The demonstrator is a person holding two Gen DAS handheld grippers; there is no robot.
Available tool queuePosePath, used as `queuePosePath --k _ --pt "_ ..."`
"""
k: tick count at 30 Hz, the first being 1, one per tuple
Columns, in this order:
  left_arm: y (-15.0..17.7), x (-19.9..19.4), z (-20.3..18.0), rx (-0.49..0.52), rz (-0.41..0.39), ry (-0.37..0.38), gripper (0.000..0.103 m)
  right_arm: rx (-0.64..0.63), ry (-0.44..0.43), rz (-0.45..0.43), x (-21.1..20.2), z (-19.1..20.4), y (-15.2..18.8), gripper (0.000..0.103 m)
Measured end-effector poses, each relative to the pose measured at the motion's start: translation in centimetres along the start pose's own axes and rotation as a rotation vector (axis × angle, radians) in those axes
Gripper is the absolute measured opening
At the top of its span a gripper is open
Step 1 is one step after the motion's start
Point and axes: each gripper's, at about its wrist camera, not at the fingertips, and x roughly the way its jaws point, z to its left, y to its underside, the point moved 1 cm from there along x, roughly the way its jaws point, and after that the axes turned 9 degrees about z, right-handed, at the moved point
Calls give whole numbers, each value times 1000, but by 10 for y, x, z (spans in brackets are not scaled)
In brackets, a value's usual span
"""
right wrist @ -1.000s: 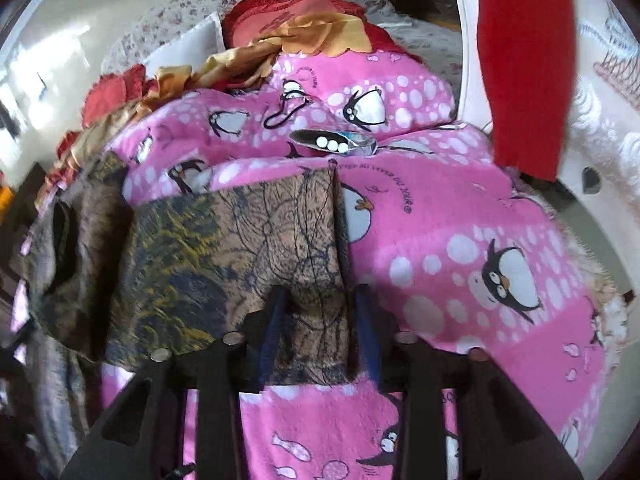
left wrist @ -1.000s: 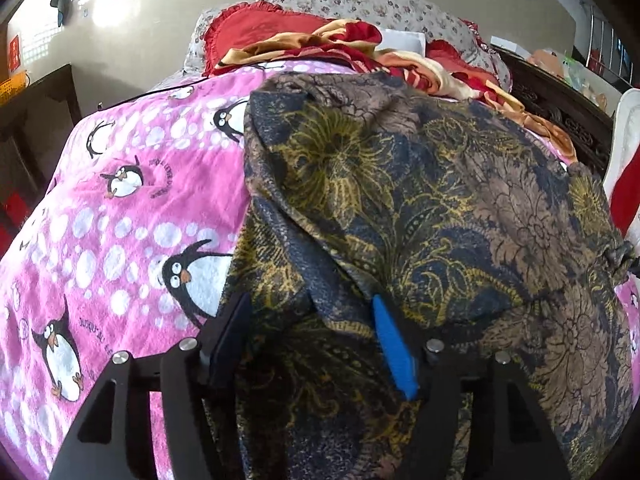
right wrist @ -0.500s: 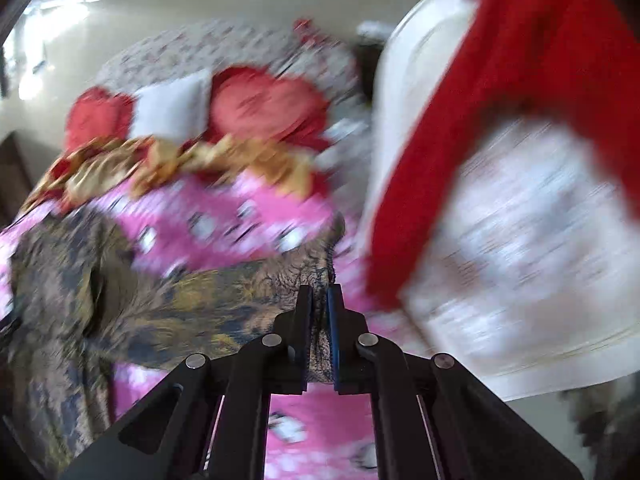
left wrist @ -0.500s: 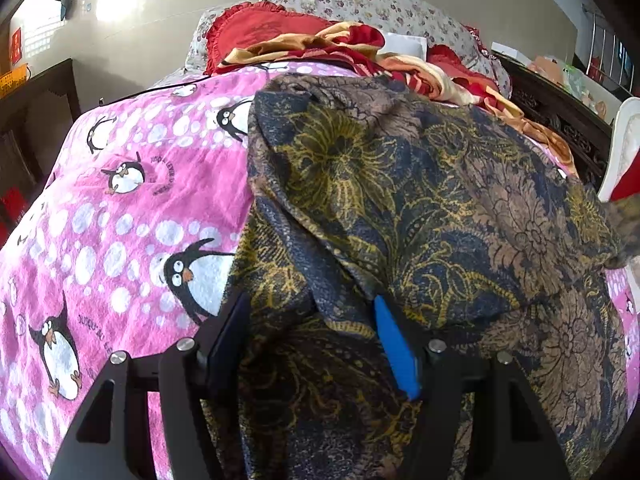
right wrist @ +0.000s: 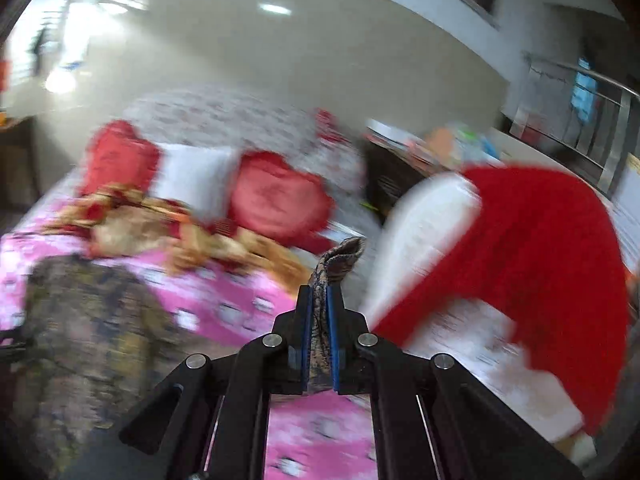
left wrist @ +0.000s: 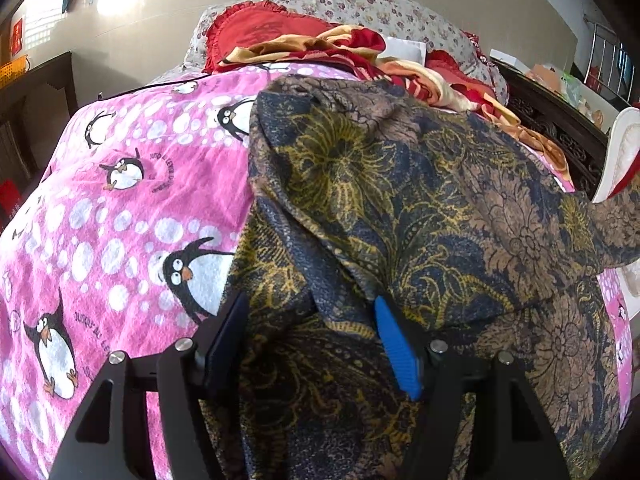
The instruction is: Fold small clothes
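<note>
The patterned garment (left wrist: 400,208) lies across the pink penguin blanket (left wrist: 120,200), one corner pinched tight in the right gripper (right wrist: 320,320). The left gripper (left wrist: 312,340) straddles a bunched fold, jaws wide. One garment, two grippers. Thin cloth may slip from the pinch.

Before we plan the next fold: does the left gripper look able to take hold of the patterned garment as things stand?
Probably yes: the left gripper stands open with a bunched fold of the patterned garment already between its fingers, nothing in the way. The right gripper is shut on another corner.
</note>
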Motion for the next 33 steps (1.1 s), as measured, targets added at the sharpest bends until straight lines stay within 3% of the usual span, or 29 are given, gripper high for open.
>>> queuePosePath --k 5,11,14,17,21,24,27,29,33 --pt "-2 -14 -1 3 -30 31 70 -30 -276 -19 23 103 -11 12" --pt "-17 -46 -6 -10 -64 136 73 -9 -539 102 118 238 20 12" --pt "-27 -51 -10 -37 -43 248 74 8 -597 197 165 287 52 12" --pt "-39 -40 -19 -65 14 384 79 1 -592 303 210 334 101 12" --pt "-50 -14 -49 -49 84 434 79 36 -592 313 229 346 135 12" --pt "-56 8 -74 -27 153 536 79 71 -630 292 223 339 139 26" --pt "-59 29 -87 -60 211 612 79 33 -605 290 211 327 149 32" --pt "-58 36 -94 -41 220 629 79 0 -595 282 196 316 158 33" --pt "-61 38 -103 8 202 618 79 -100 -545 298 170 302 207 33"
